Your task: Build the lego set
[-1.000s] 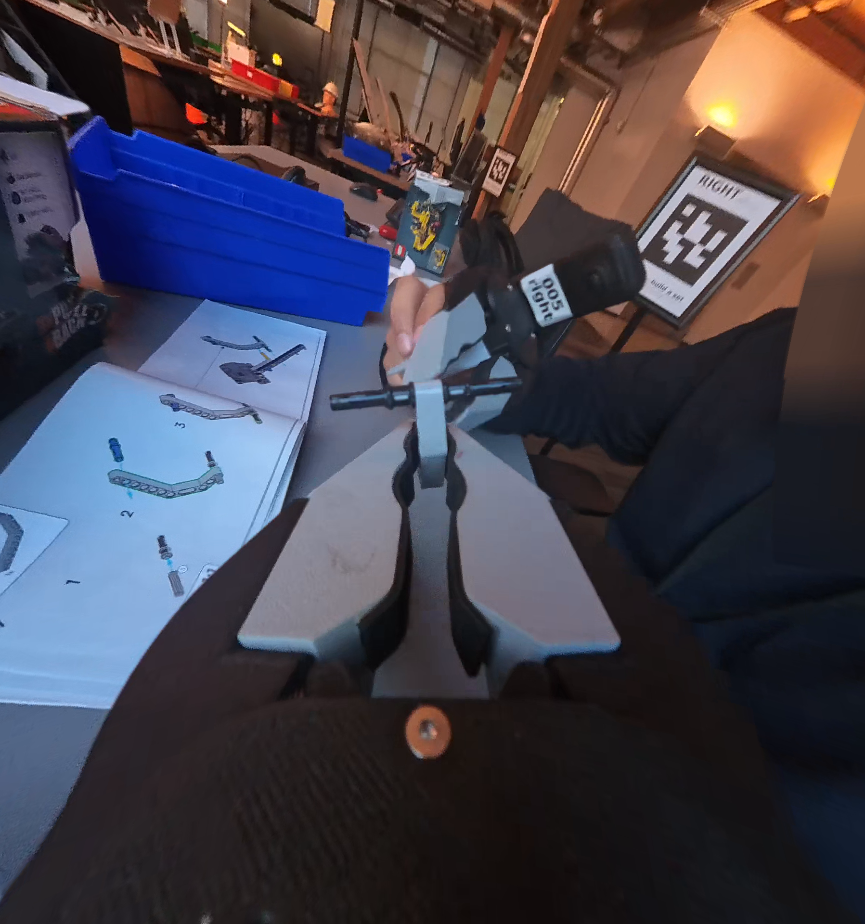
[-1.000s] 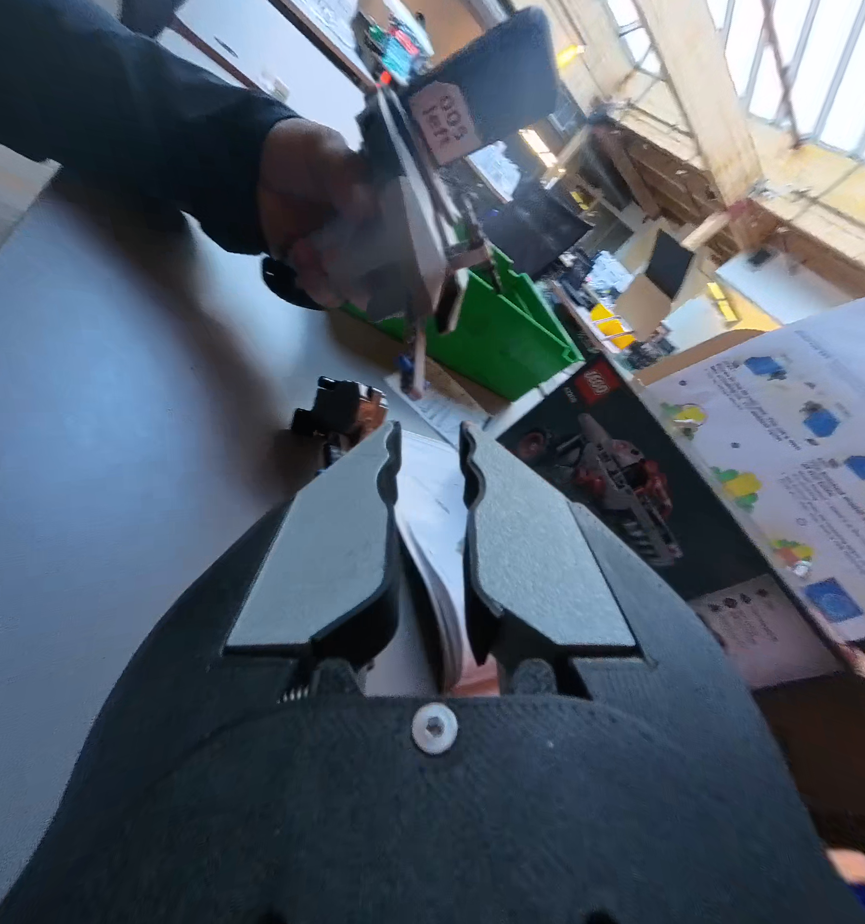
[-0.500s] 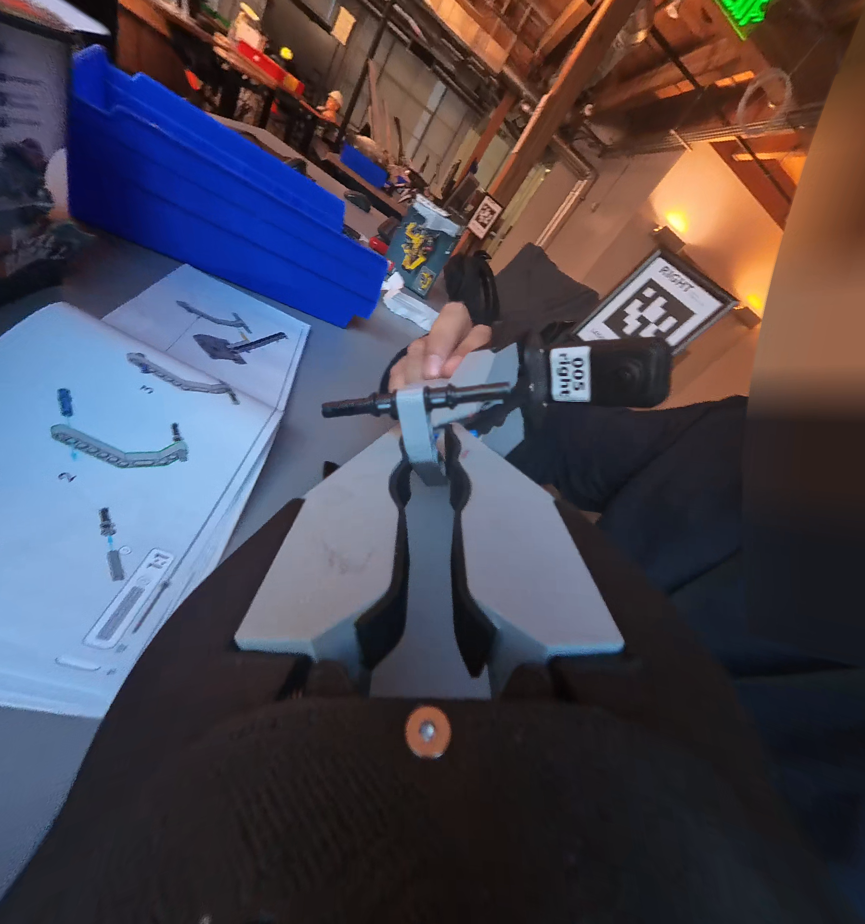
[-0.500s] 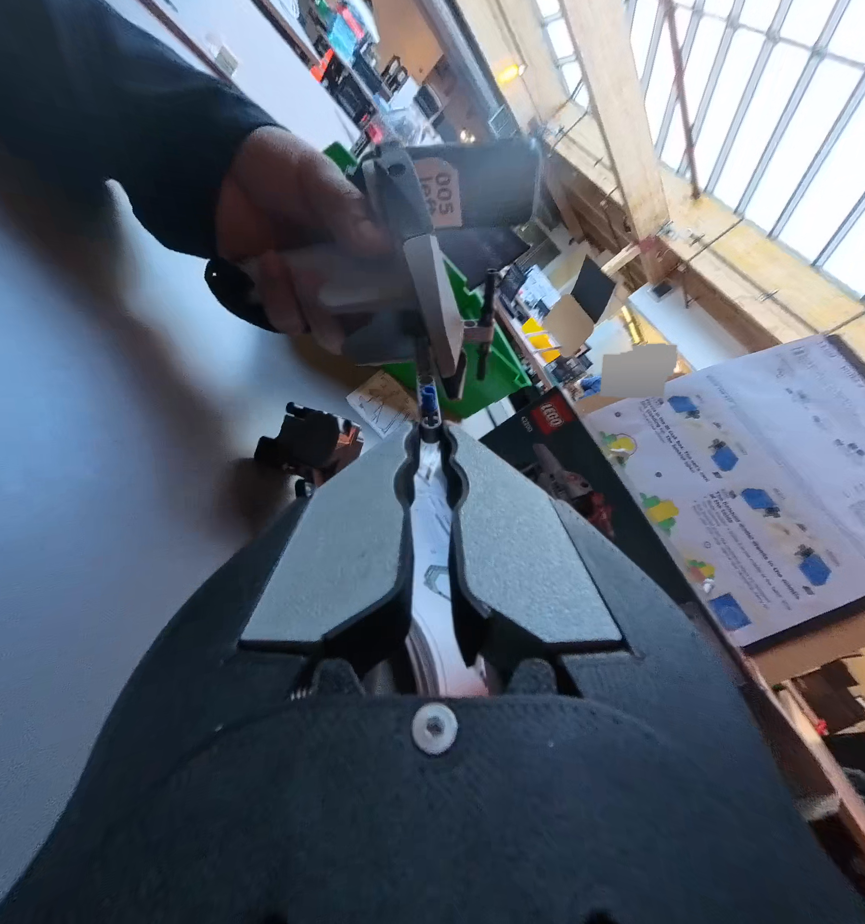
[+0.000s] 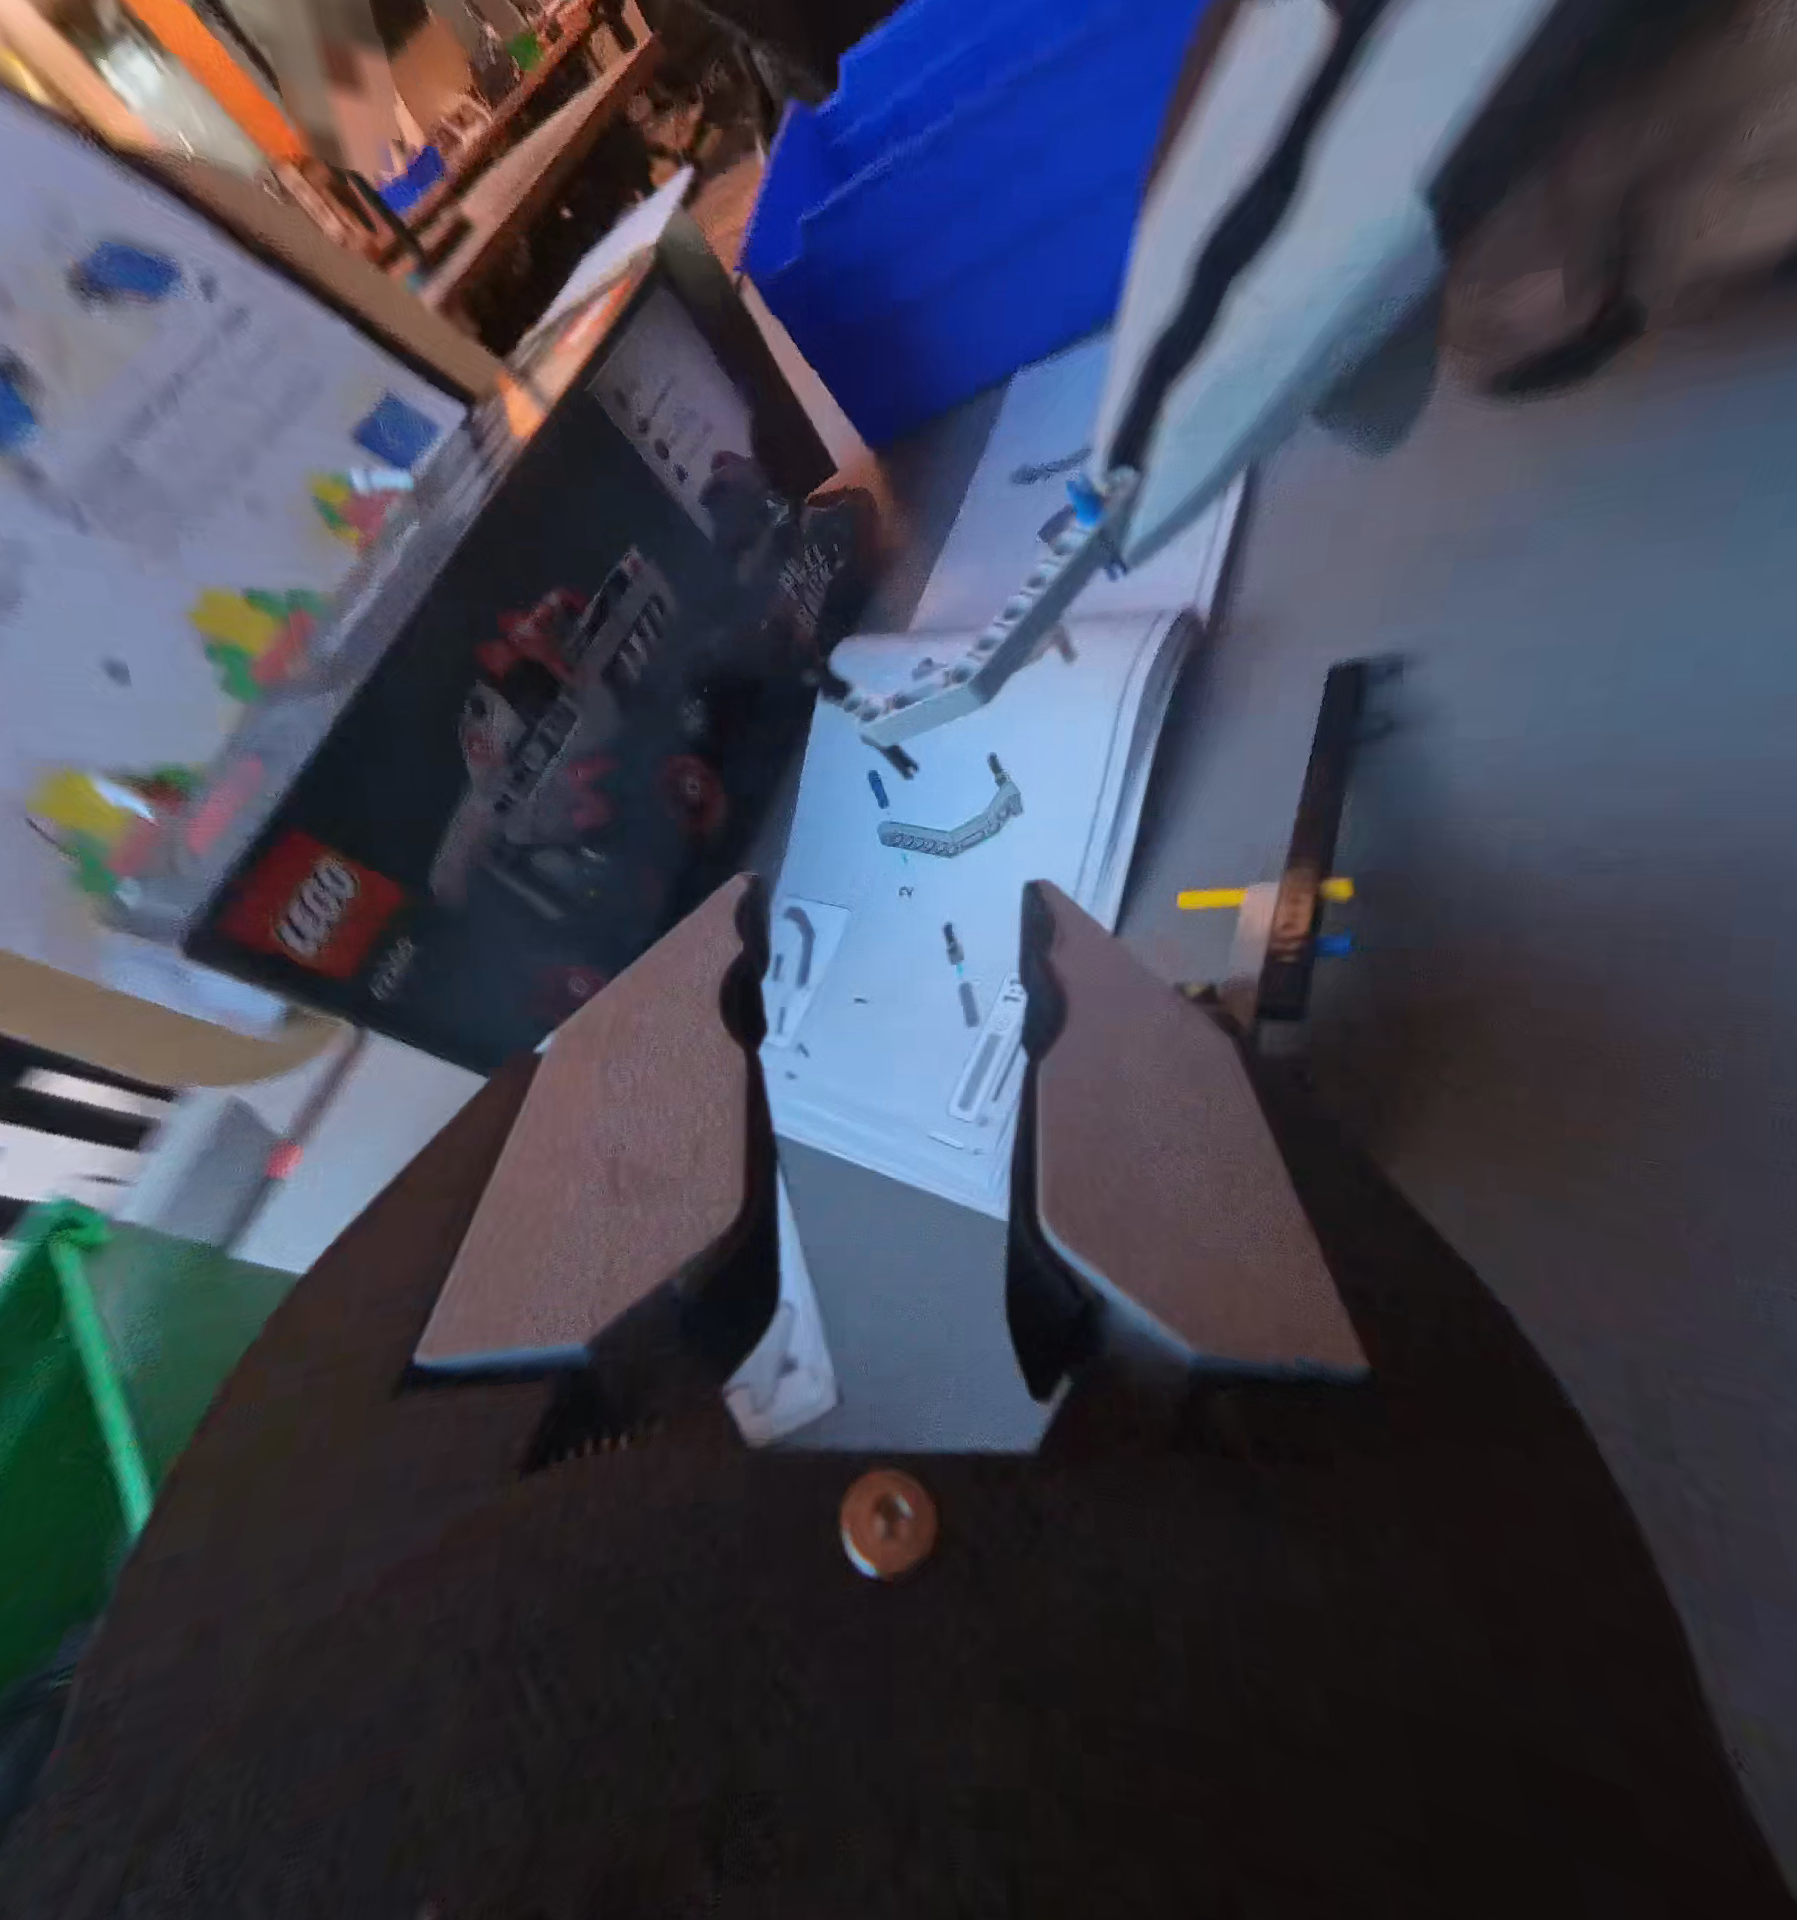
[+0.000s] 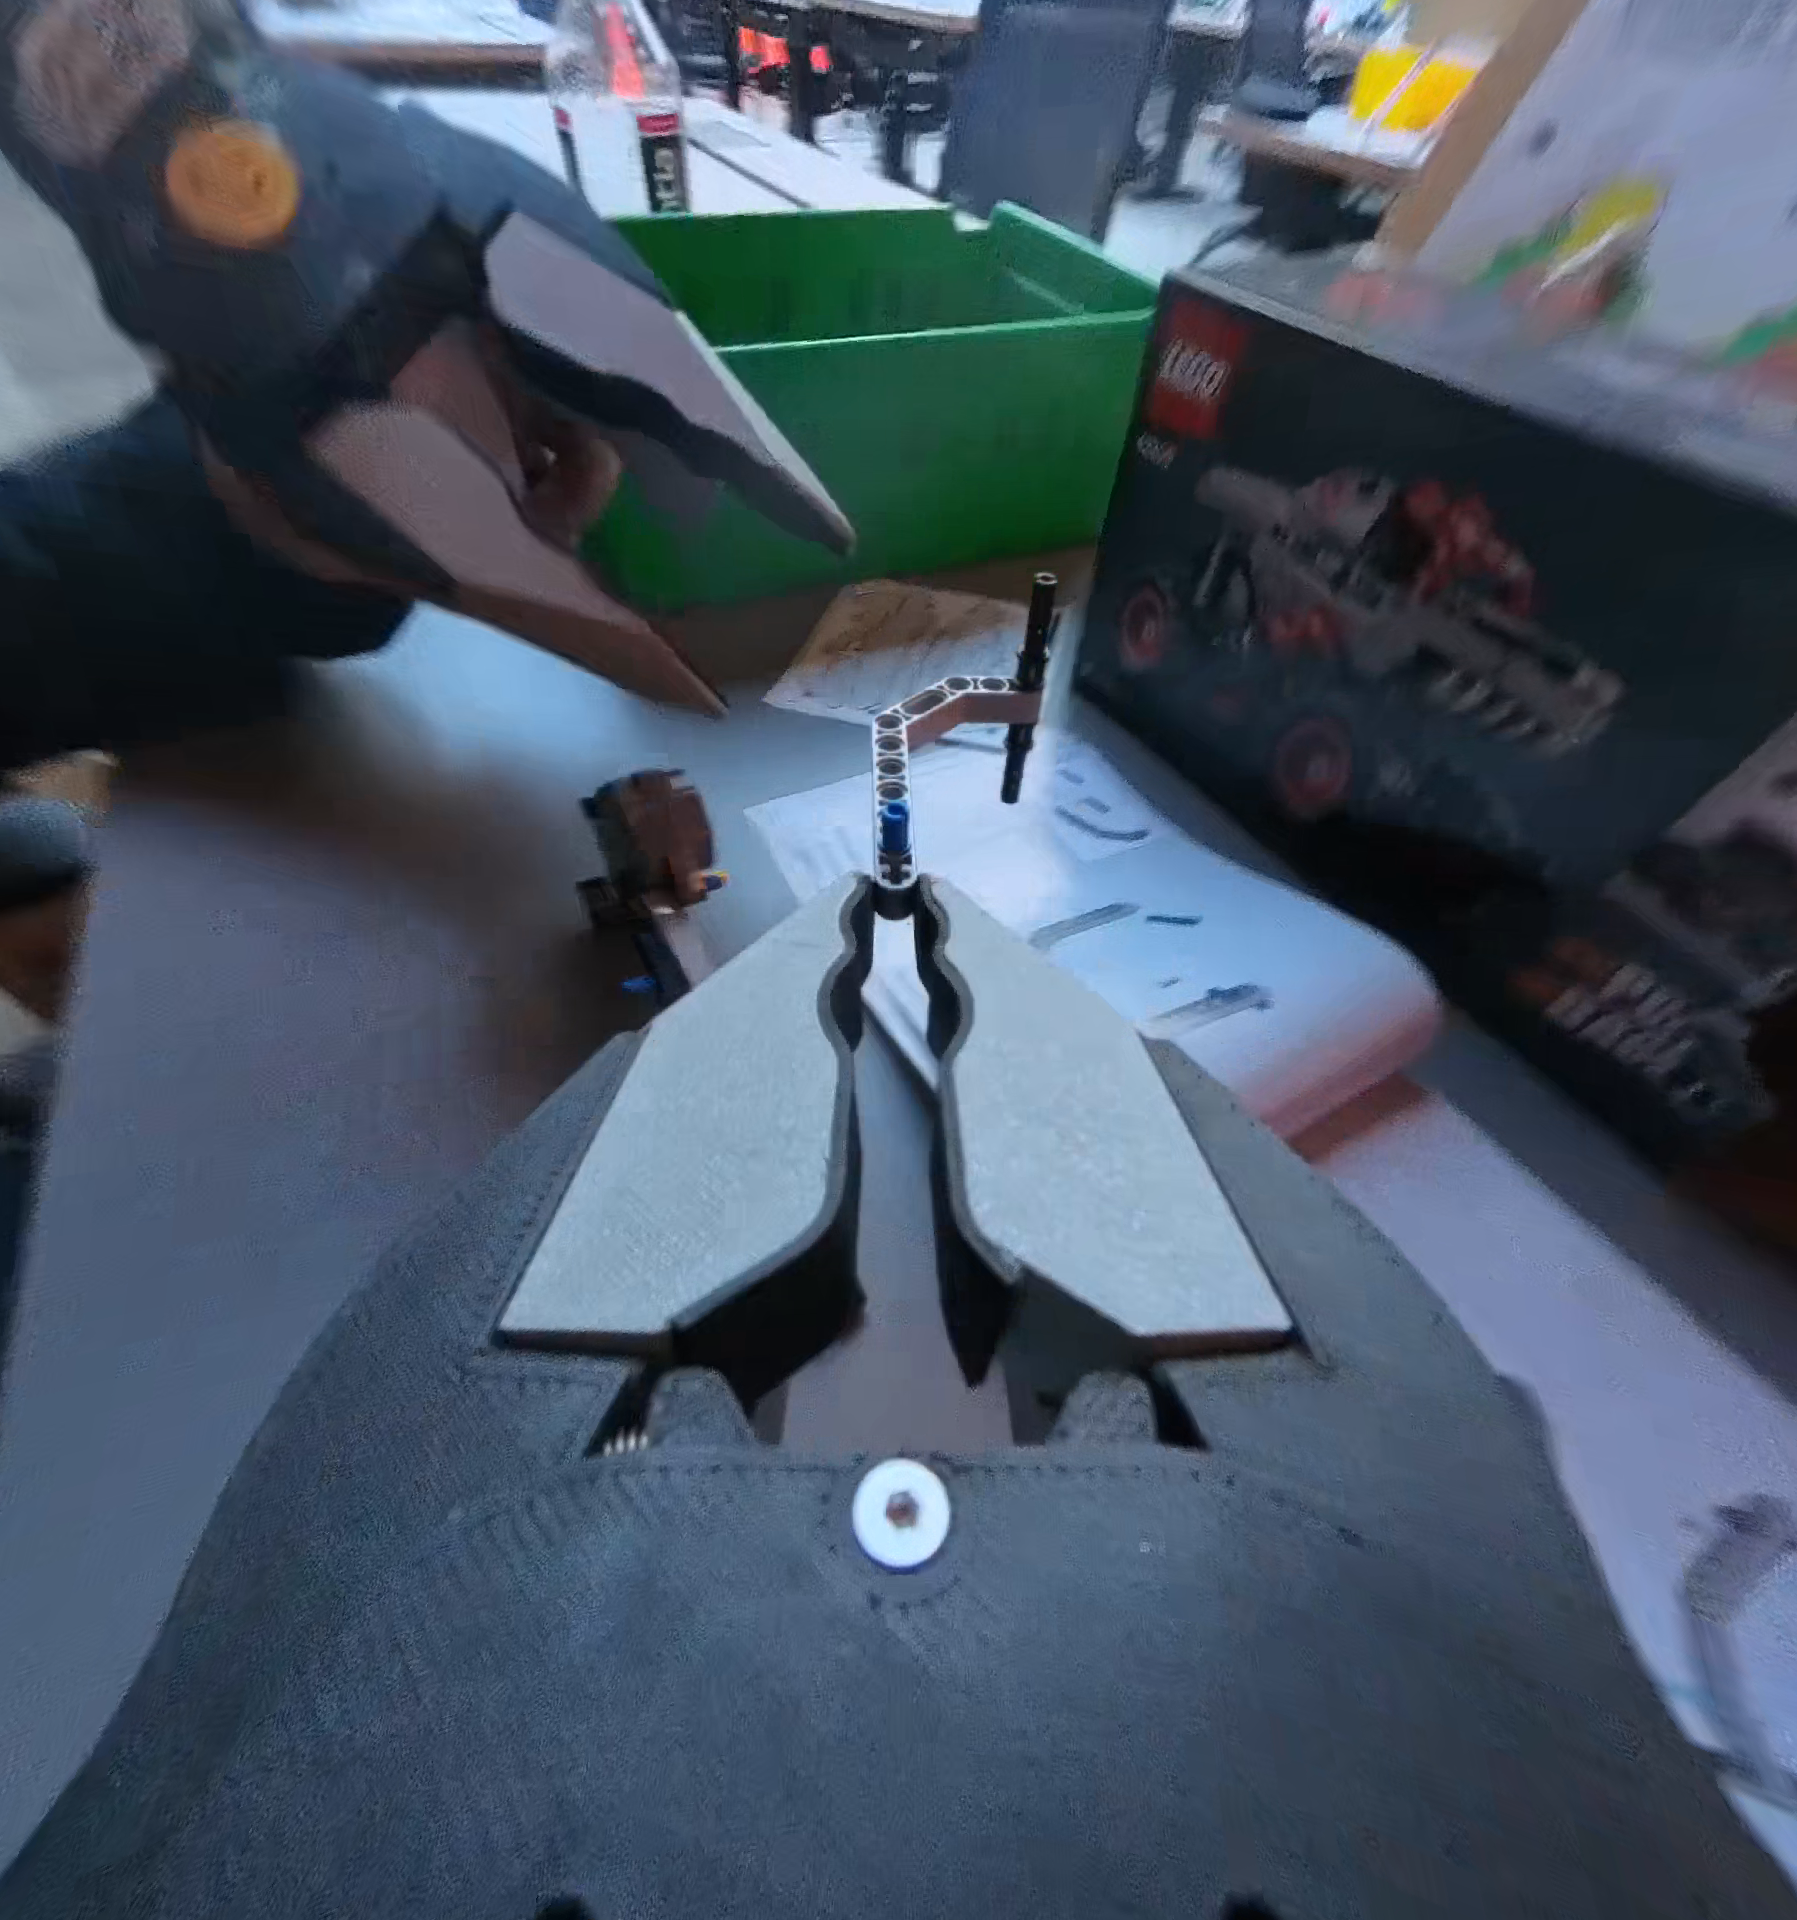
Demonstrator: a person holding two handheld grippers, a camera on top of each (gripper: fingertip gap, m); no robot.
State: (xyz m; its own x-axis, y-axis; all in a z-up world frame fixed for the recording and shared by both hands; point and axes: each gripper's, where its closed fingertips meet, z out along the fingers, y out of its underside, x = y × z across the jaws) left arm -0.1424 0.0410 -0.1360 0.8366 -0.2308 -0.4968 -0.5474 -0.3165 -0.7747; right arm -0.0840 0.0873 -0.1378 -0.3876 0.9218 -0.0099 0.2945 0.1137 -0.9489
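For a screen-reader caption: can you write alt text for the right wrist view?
The right gripper pinches one end of a bent grey beam with a blue pin and black rod, above an open booklet. The left gripper hangs open nearby, before a green bin.

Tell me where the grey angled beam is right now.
The grey angled beam is pinched at its near end by the right gripper, held above the open instruction booklet, left of the set's box.

Writing present but not quoted: red logo patch [image 5: 307, 914] and pale lettering on the black box [image 5: 561, 644], small step numerals on the open booklet [image 5: 1081, 790], a label on the bottle [image 6: 655, 156], and blurred, unreadable print on the poster [image 5: 146, 416].
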